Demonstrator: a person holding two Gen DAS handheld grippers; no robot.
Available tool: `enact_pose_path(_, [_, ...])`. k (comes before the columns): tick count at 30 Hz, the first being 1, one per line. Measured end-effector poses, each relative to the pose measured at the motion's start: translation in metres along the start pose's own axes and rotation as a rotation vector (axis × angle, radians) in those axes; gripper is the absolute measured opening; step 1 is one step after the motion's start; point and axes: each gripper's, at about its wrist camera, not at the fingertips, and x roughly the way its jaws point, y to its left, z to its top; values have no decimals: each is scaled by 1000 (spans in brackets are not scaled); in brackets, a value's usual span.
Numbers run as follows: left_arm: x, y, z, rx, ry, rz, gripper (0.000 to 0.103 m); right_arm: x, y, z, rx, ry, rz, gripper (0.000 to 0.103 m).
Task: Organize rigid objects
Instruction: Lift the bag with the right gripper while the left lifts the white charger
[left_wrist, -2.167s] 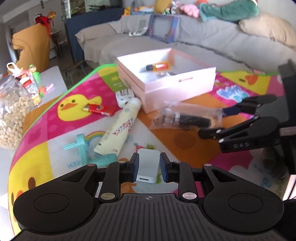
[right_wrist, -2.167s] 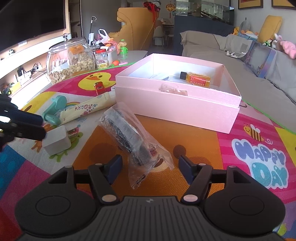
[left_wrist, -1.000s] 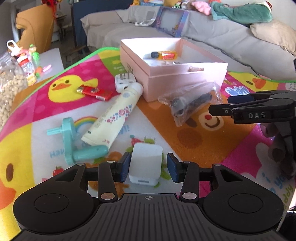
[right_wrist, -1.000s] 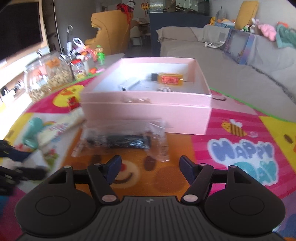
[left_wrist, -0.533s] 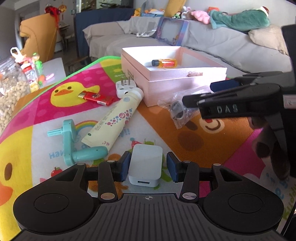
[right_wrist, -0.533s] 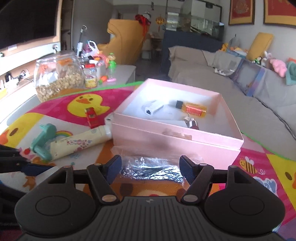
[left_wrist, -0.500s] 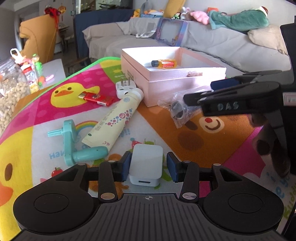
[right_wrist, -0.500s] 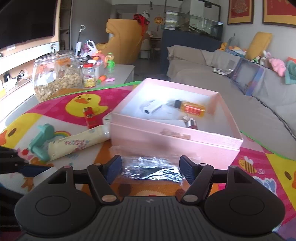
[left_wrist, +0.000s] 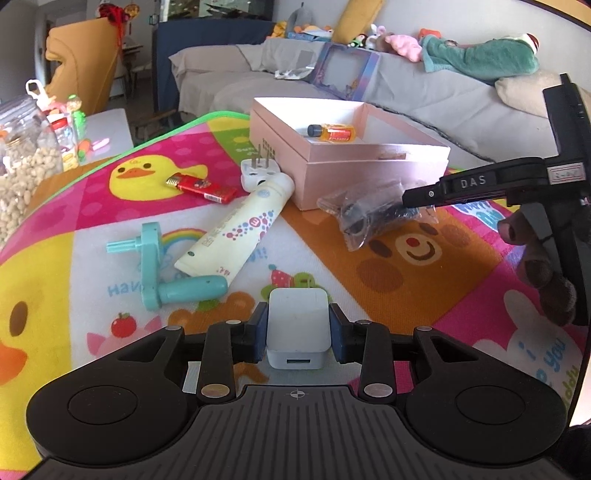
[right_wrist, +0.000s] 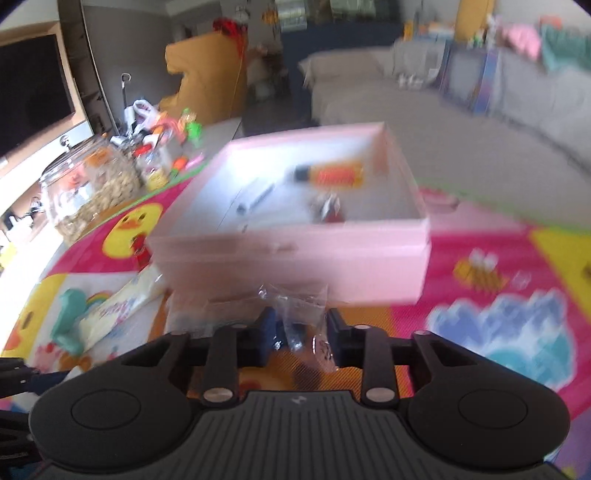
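Bright cartoon pictures cover the play mat (left_wrist: 424, 295) on the table, and a grey sofa (left_wrist: 424, 99) sits behind it. On the mat is a pink box (left_wrist: 369, 166) with its top open — a small orange bottle (left_wrist: 332, 133) lies inside.

The left gripper (left_wrist: 297, 334) has its two fingers pressed on the sides of a white charger (left_wrist: 297, 321), holding it low over the mat. The right gripper (right_wrist: 298, 341) has closed on a clear plastic bag (right_wrist: 295, 317) with something dark inside. That bag is just in front of the pink box. The right view is blurry, so how well the bag is held is hard to tell.

A cream tube (left_wrist: 236, 232), a teal tool (left_wrist: 162, 273), a red lighter (left_wrist: 201, 187) and a white plug (left_wrist: 256, 173) lie on the mat, waiting.

The bag is thin and slippery. It could slide out of the fingers on the way up, or catch on the box wall and drop outside. The charger is smooth — a loose squeeze might let it tip and fall.
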Motion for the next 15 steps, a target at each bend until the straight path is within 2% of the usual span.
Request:
enact_pose_path(2, [-2,1,-1,-3,3,7,37,-4,7,-5,-18,35,48,28])
enact_pose_path(5, [-3,3,-1,-15,7,25,37,-15,22,-15,-45,116,223,28])
enact_pose_path(7, [-4,5,0,-24,14,35,37,-27,36,-19,-119,122,288,28])
enact_pose_path(9, [-8,5,0,-20,17,42,37,-40,49,-20,-207,64,272,35])
enact_pose_path(11, [-10,3,-1,-11,19,51,37,-47,60,-19,-287,-11,208,42])
enact_pose_path(13, [-12,3,-2,-7,24,57,37,-44,68,-13,-344,-51,174,42])
enact_pose_path(15, [-13,4,-4,-10,28,64,37,-35,78,-6,-397,-75,183,42])
